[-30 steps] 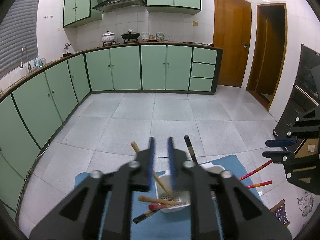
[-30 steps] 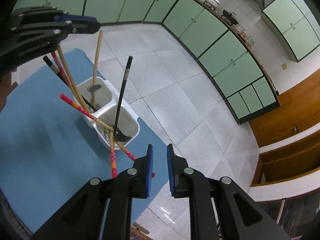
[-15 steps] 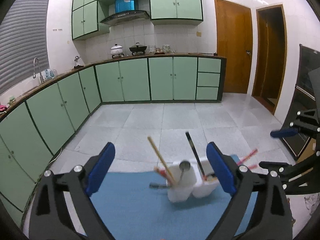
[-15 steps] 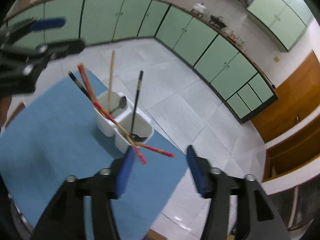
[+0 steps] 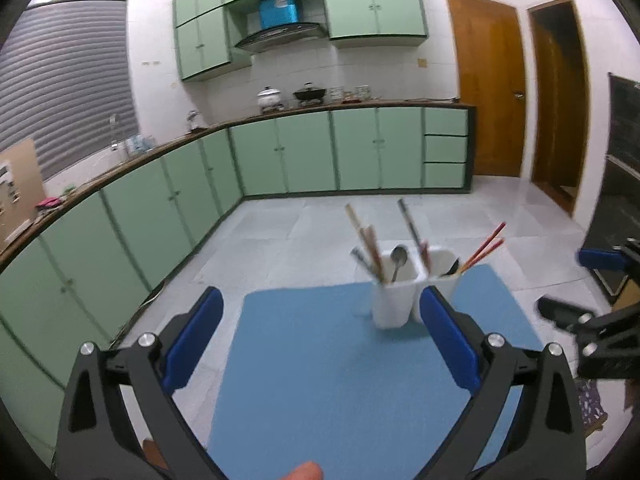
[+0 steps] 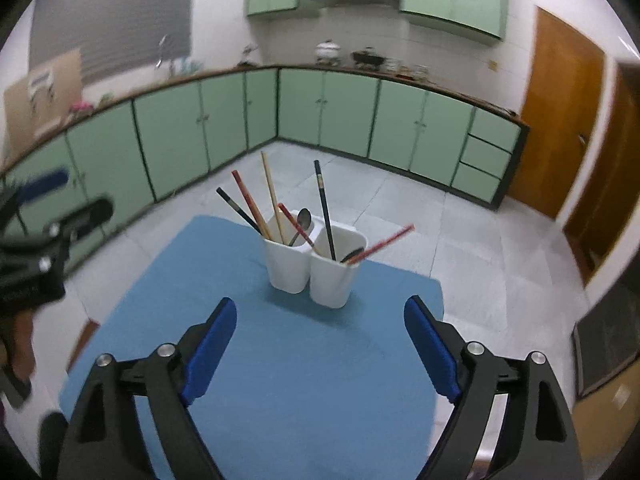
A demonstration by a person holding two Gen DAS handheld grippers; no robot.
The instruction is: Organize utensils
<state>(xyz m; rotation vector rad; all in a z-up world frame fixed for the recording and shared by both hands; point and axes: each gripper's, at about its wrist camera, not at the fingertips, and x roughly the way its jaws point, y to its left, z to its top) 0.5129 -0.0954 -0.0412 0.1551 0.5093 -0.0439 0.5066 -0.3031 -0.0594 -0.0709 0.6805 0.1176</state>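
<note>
Both claws, left [image 5: 318, 334] and right [image 6: 320, 346], hang spread and empty; utensils stand in the holder [image 6: 316, 266] mid-bench [image 6: 280, 400], looks finished, maybe straighten that leaning red chopstick [image 6: 384, 242].

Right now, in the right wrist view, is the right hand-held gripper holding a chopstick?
No. The right hand-held gripper is wide open and empty over the blue mat, short of the white holder.

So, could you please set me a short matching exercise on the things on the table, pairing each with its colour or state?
Things:
1. metal spoon
2. table mat
3. utensil holder
4. right gripper

Colour or state:
A. blue
B. open, holding nothing
C. white, two compartments
D. bowl up, in the left compartment

Pairs: 1-D, 2-A, 3-C, 4-B
</note>
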